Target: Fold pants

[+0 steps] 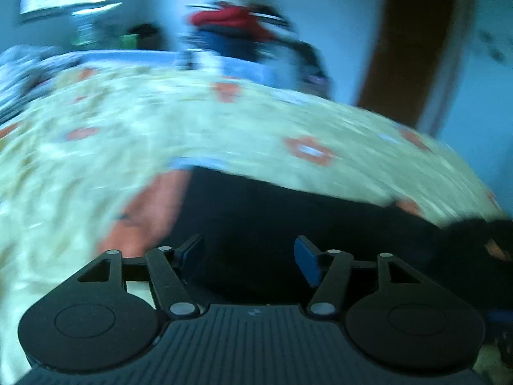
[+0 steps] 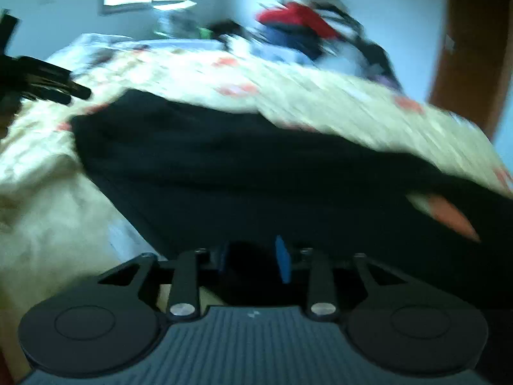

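Both frames blurred. Left gripper point(image 1: 248, 256) jaws apart, empty; right gripper point(image 2: 253, 258) jaws apart, empty, above black pants point(image 2: 224, 160) on floral bedspread point(image 2: 320, 96).

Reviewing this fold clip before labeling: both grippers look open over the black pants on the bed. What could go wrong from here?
1. Both views are badly motion-blurred, so the edge of the black pants is hard to find for a regrasp.
2. The left gripper and right gripper are open, nothing between the fingers; the laid fabric could shift or unfold.
3. The floral bedspread is soft and could be pinched together with the pants.
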Available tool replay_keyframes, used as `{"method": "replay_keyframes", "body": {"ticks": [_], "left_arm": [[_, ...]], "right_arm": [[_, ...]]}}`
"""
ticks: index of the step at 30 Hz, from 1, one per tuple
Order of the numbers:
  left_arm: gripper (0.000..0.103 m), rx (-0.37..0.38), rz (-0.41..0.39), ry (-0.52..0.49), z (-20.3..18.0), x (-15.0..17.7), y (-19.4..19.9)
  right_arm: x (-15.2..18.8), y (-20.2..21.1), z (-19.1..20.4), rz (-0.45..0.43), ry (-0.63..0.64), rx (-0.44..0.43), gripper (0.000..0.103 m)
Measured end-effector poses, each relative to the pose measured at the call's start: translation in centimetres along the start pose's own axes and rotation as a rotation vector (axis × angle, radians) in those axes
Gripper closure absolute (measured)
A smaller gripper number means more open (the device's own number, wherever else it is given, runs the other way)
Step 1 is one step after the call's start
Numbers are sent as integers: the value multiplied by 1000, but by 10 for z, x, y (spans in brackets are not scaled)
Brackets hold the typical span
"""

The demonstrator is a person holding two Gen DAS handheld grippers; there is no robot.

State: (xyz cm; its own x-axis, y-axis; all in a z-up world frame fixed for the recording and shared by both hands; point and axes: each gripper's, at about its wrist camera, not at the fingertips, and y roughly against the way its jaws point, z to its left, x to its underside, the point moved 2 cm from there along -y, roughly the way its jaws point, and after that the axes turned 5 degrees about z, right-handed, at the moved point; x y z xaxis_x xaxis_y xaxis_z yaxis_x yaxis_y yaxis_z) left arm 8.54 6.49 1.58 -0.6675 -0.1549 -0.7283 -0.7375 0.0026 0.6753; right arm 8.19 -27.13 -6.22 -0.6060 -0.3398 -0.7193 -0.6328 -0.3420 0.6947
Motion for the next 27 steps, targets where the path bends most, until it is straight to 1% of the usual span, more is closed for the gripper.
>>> {"method": "replay_keyframes", "body": {"ticks": [2,4,5,7,10,12,15,17,20,21,22,23,24,25,26,27], "left_arm": [[37,63,18,-98,-31,3,-8],[37,137,31,-191,-64,9,-15],[37,170,33,-227,-77,13,-18],[36,231,31,-304,-104,20,-24],[36,288,11,-397,-136,38,-30],[35,318,11,-437,-150,50,-35],[34,341,30,-469,-163,67,-45],[32,325,29,-493,-165,75,-50],[30,300,-4,-530,-168,83,-48],[29,299,-8,-533,-169,83,-47],[28,300,-9,-534,-169,83,-47],[27,301,-10,-533,-169,84,-48],[26,301,-12,-532,-169,83,-48],[24,300,-14,-528,-168,83,-49],[23,300,-15,-525,-169,83,-50],[23,301,-17,-523,-169,83,-50]], "right_arm": [[13,14,-16,-21,-54,18,52],[21,33,-34,-59,-105,64,52],[24,42,-44,-85,-137,105,52],[31,62,-77,-135,-204,220,52],[43,83,-133,-179,-334,409,52],[53,92,-174,-181,-429,477,52],[54,90,-221,-142,-494,501,52],[54,83,-243,-102,-492,513,52],[54,63,-263,-21,-493,508,52],[56,57,-270,-1,-504,499,52],[59,53,-275,2,-519,475,52],[61,53,-279,-14,-543,445,52],[63,54,-283,-24,-572,420,59],[66,56,-282,-30,-577,419,63],[65,57,-287,-29,-565,435,81],[66,60,-286,-35,-558,435,90]]}}
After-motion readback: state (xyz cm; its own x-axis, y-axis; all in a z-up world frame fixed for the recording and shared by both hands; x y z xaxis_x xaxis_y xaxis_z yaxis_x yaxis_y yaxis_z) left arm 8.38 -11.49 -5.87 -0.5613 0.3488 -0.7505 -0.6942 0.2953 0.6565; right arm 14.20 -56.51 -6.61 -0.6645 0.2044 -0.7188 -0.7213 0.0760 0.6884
